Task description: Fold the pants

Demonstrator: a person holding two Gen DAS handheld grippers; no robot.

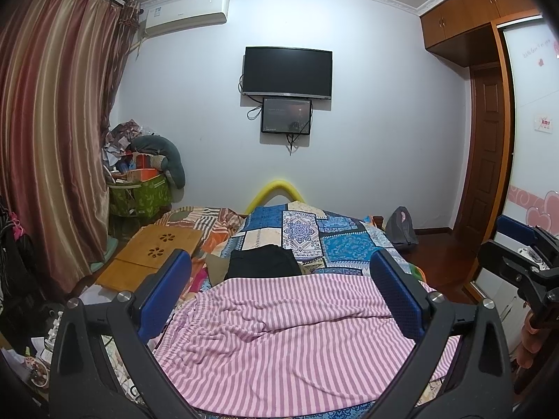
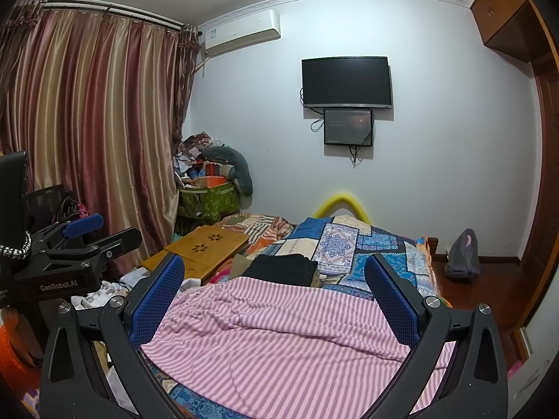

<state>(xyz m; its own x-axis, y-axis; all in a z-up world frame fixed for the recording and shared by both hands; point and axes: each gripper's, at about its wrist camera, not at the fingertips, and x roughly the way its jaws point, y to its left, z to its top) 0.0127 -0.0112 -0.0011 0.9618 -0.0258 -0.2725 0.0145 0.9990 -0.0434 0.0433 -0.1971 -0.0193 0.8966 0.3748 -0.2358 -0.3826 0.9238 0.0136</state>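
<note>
The pink striped pants (image 1: 279,331) lie spread on the bed, directly below and between the fingers of both tongs, on the blue patchwork quilt (image 1: 335,241). The left gripper (image 1: 279,293) hangs above them with its blue pads wide apart, holding nothing, and the right gripper (image 2: 276,296) hangs likewise, spread and empty. Just beyond the fingertips sits a folded black garment (image 2: 279,267), touching the pants' far edge.

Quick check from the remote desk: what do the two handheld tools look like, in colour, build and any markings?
Both match: black plastic frames with two angled arms, silver pivot bolts and blue textured pads inside the fingers. The left tool and right tool show this in their own views. In the right view, the left tool's side bears white "GenRobot.AI" lettering, with a beaded cord by its body. No sleeves show.
</note>
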